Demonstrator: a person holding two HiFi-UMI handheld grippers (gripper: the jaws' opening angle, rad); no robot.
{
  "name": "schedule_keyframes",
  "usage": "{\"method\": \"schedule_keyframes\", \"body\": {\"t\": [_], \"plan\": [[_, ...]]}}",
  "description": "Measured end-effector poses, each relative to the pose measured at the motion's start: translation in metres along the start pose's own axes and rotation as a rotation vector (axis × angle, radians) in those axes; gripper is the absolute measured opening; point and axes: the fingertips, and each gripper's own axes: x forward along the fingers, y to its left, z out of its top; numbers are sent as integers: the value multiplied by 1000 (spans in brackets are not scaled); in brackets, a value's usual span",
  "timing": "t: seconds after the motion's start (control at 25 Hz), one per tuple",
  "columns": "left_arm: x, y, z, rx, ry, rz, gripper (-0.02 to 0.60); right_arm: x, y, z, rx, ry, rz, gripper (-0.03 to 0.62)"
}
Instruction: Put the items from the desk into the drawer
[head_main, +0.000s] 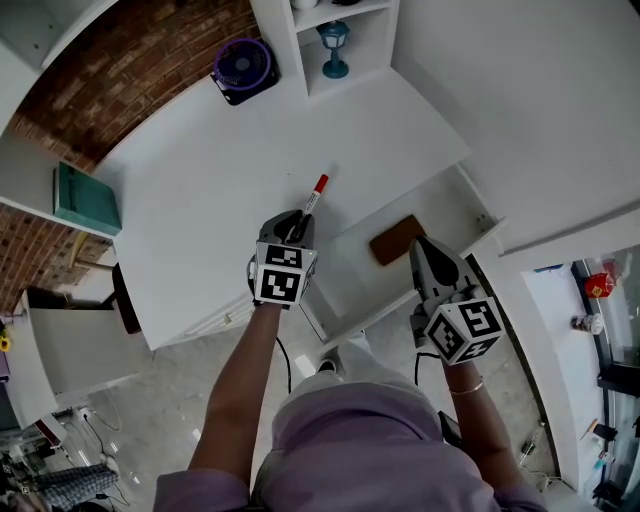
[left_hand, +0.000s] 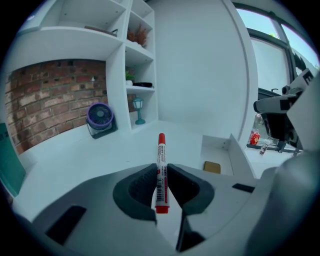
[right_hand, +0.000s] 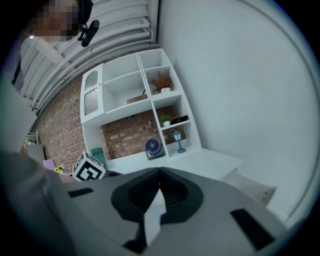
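Partly, left gripper hides marker.

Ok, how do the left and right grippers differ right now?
The left gripper is shut on a red marker; the right gripper has its jaws together with nothing between them. In the head view the left gripper is over the desk, while the right gripper is at the open drawer, near a brown item lying inside it. Both are grey and of the same build.
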Motion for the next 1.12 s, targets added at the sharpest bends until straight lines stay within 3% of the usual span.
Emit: {"method": "schedule_keyframes", "body": {"t": [0.52,1.12], "plan": [[-14,-54,19,48,-42,-71,66,-15,-7,7,-11,-24,-1,2],[-6,-101,5,72,-2,-184,66,-41,-17,6,9,-53,-88,2]]}}
